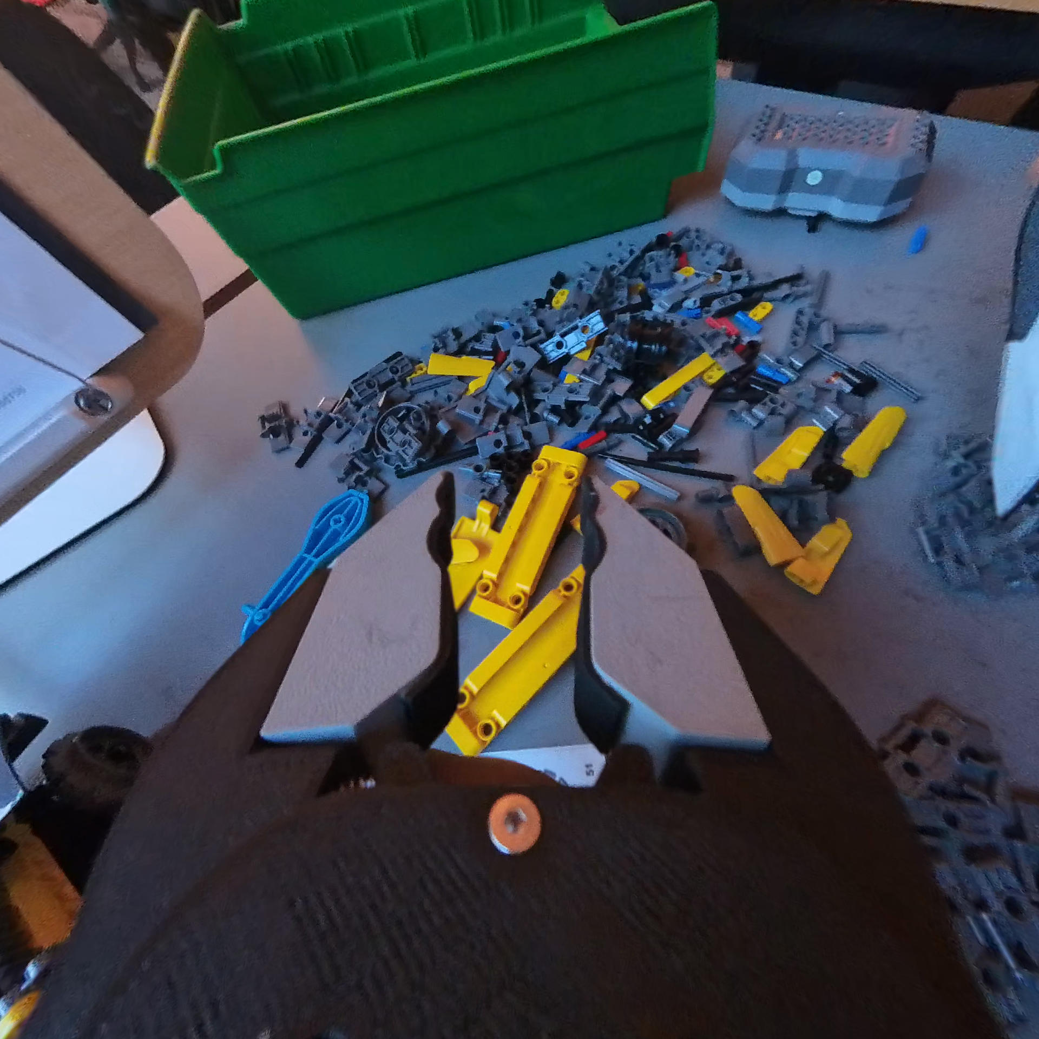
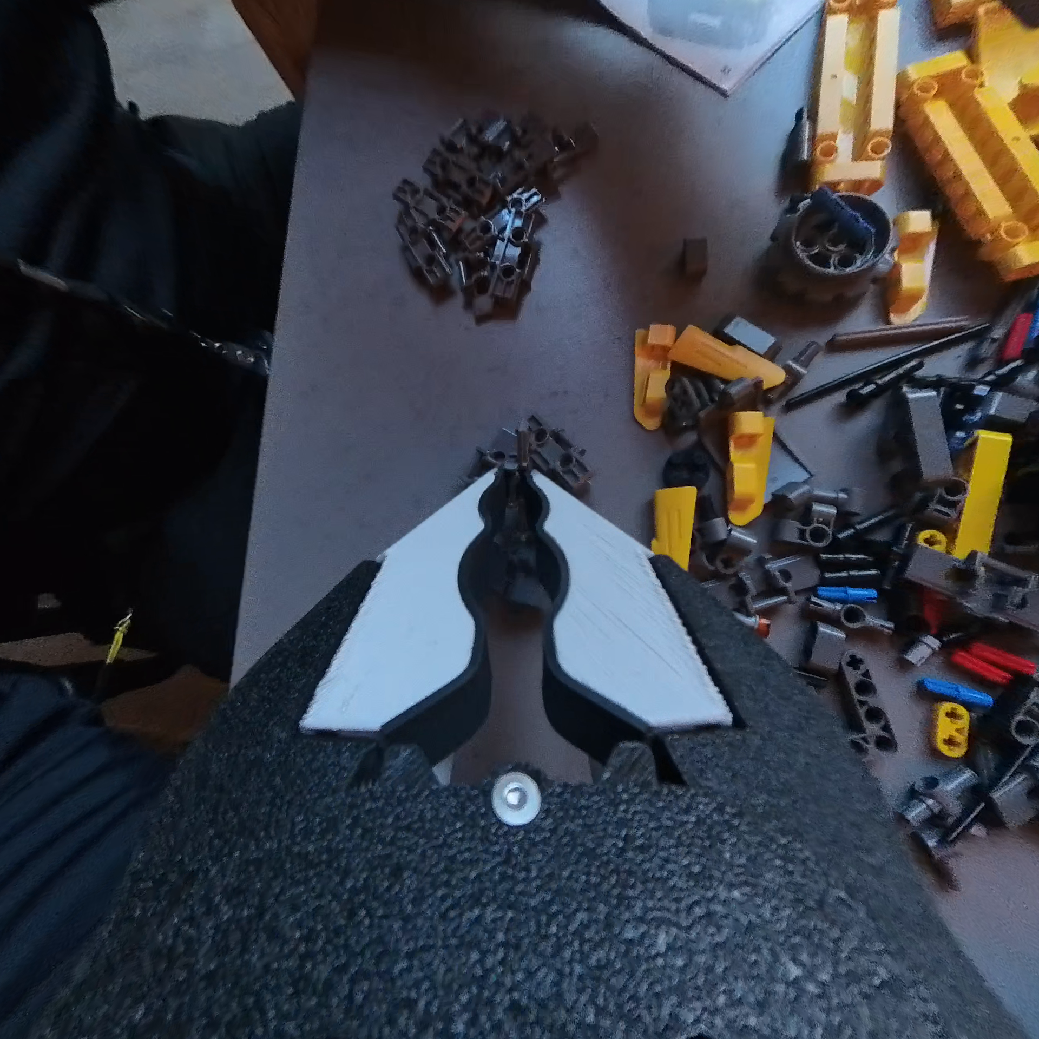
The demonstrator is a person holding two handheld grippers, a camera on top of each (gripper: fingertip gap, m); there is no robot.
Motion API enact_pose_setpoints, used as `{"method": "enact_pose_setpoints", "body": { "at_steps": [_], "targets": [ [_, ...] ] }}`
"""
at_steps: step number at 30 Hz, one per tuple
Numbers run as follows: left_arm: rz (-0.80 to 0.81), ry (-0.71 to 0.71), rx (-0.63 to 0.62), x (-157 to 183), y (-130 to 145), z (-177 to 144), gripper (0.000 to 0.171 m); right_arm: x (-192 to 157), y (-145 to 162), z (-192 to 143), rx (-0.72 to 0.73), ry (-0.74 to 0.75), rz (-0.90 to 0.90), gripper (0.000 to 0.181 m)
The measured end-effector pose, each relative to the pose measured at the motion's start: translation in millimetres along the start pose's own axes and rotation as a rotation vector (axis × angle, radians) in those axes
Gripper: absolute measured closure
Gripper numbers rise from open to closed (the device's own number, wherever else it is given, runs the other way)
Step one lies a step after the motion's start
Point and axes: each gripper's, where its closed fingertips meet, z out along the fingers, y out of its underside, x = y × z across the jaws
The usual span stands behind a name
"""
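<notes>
In the left wrist view my left gripper [image 1: 516, 506] is open, just above the grey table [image 1: 168, 618]. A long yellow panel with pin holes [image 1: 528, 540] lies between its fingers, and neither pad presses on it. A second yellow panel [image 1: 523, 669] lies nearer, under the fingers. In the right wrist view my right gripper [image 2: 514, 475] is shut on a small dark grey pin-like piece [image 2: 522, 447] that sticks out past the fingertips. It is just above a small cluster of dark grey connectors [image 2: 562, 458] on the table.
A green bin [image 1: 450, 168] stands at the back. In front of it is a big pile of grey, black and yellow pieces [image 1: 618, 360]. A blue piece [image 1: 315, 556] lies to the left and a grey hub [image 1: 826, 168] at the back right. Another heap of dark connectors [image 2: 483, 219] lies ahead, near the table's left edge [image 2: 281, 337]. Left tips to right tips: about 20 centimetres.
</notes>
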Motion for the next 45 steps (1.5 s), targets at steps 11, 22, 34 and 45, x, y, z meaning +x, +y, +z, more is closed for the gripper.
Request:
{"method": "enact_pose_setpoints", "body": {
  "at_steps": [11, 22, 34, 45],
  "targets": [
    [-0.123, 0.000, -0.071, -51.0, -26.4, -1.5, 0.136, 5.9, -33.1, -12.8, 0.175, 0.050, -0.047, 0.169],
    [-0.204, -0.063, -0.421, -98.4, 32.2, 64.9, 0.137, 42.9, -58.7, -36.8, 0.363, 0.222, 0.006, 0.170],
    [-0.222, -0.042, -0.438, -97.6, 44.5, 74.8, 0.144, 39.5, -66.0, -45.1, 0.408, 0.232, -0.013, 0.175],
    [-0.017, 0.019, -0.069, -62.8, -33.5, 31.6, 0.148, 54.9, -68.1, -56.1, 0.477, 0.265, 0.073, 0.171]
  ]
}}
